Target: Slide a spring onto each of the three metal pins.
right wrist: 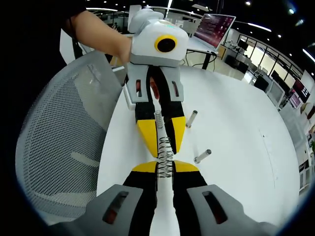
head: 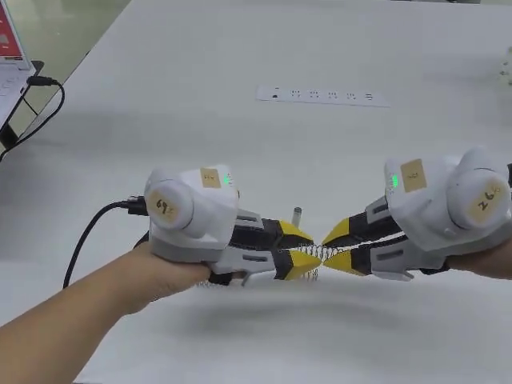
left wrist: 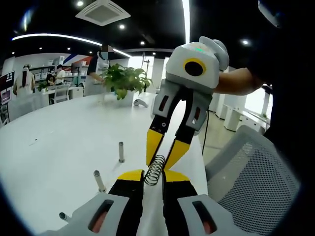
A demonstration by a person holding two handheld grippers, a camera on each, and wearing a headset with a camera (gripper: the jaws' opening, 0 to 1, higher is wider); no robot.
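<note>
A small steel spring (head: pixel 318 254) spans the gap between my two grippers just above the white table (head: pixel 200 96). My left gripper (head: pixel 313 251) is shut on one end and my right gripper (head: pixel 326 250) is shut on the other, tip to tip. In the left gripper view the spring (left wrist: pixel 154 170) sits between my left gripper (left wrist: pixel 153 175) jaws and reaches the right gripper (left wrist: pixel 158 164). In the right gripper view the spring (right wrist: pixel 165 155) runs from my right gripper (right wrist: pixel 165 168) into the left gripper (right wrist: pixel 165 152). One metal pin (head: pixel 297 216) stands just behind the tips; more pins (left wrist: pixel 121 151) (left wrist: pixel 99 181) (right wrist: pixel 203 156) are nearby.
A white power strip (head: pixel 324 96) lies farther back on the table. A laptop (head: pixel 8 48) with a black cable (head: pixel 48 104) sits at the left edge. A grey mesh chair (right wrist: pixel 64 147) stands beside the table. People and a plant (left wrist: pixel 123 78) are far behind.
</note>
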